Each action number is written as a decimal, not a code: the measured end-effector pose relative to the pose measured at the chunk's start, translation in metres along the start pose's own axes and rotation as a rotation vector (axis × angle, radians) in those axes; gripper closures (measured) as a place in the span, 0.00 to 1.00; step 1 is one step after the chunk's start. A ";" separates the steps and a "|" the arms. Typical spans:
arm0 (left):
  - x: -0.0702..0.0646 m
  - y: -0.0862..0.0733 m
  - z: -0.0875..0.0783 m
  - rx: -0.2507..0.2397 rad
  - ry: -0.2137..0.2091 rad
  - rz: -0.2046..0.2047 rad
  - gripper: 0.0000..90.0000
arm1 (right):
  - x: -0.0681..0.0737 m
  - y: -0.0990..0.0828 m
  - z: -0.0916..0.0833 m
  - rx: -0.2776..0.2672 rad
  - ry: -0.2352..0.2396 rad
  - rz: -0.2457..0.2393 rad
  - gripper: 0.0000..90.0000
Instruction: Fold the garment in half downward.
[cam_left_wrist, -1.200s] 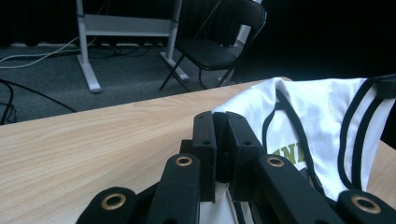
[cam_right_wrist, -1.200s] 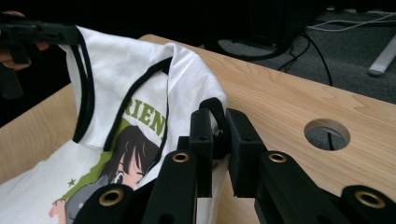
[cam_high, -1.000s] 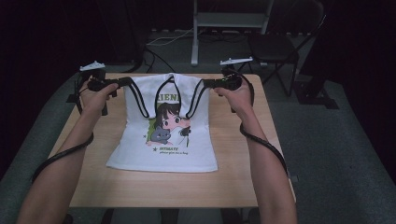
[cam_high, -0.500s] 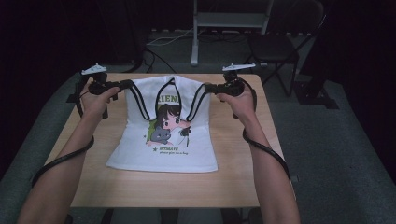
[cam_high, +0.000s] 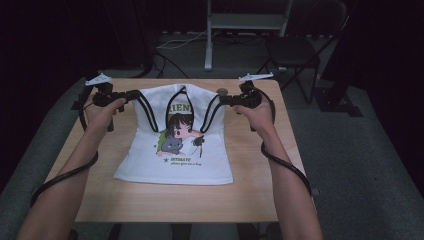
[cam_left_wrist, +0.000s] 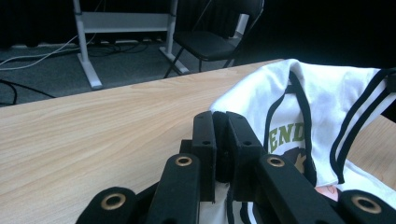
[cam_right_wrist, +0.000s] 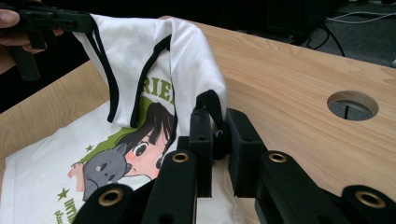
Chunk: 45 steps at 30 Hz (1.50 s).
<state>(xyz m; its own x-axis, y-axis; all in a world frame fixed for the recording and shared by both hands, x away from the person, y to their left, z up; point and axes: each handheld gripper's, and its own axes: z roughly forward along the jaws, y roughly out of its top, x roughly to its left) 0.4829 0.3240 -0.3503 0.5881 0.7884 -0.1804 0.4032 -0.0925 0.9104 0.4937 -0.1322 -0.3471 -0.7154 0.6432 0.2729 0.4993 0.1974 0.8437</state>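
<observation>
One white tank top (cam_high: 175, 145) with black trim lies on the wooden table (cam_high: 250, 200), its hem end flat toward the person and its shoulder end lifted off the wood. A single cartoon print, a dark-haired girl with a grey cat (cam_high: 172, 145), sits on the chest above one line of small green text, and green letters run across the raised part near the neckline. Two black-edged shoulder straps rise from the garment, one to each side. The left gripper (cam_high: 136, 94) has its jaws pressed together on the left strap, and in the left gripper view the white cloth (cam_left_wrist: 327, 102) stands up just past the closed black pads (cam_left_wrist: 219, 140). The right gripper (cam_high: 220, 100) likewise pinches the right strap; in the right gripper view a fold of black trim (cam_right_wrist: 212, 105) pokes up between the two pads, and the other gripper (cam_right_wrist: 51, 21) holds the far strap at the top left. Two hands carry the tools, the left hand (cam_high: 102, 111) and the right hand (cam_high: 257, 112), with one black cable (cam_high: 65, 175) trailing along each forearm. One round hole (cam_right_wrist: 352, 105) is cut in the tabletop just beyond the shirt. Behind the table stand one dark chair (cam_high: 295, 52) and one pale metal stand (cam_high: 245, 22) on the grey floor.
</observation>
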 end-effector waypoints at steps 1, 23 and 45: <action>0.000 -0.001 0.000 0.005 0.001 0.004 0.92 | 0.000 -0.001 0.000 0.001 0.001 -0.003 0.91; -0.004 -0.022 -0.010 0.043 0.004 0.029 0.92 | 0.003 -0.021 -0.003 0.028 0.023 -0.018 0.91; -0.005 -0.060 -0.012 0.154 0.001 0.057 0.92 | 0.006 -0.055 0.004 0.138 0.024 -0.073 0.91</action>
<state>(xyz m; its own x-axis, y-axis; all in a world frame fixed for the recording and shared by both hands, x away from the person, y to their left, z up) 0.4472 0.3325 -0.3995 0.6126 0.7796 -0.1297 0.4721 -0.2294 0.8512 0.4644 -0.1362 -0.3937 -0.7629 0.6057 0.2259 0.5070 0.3438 0.7904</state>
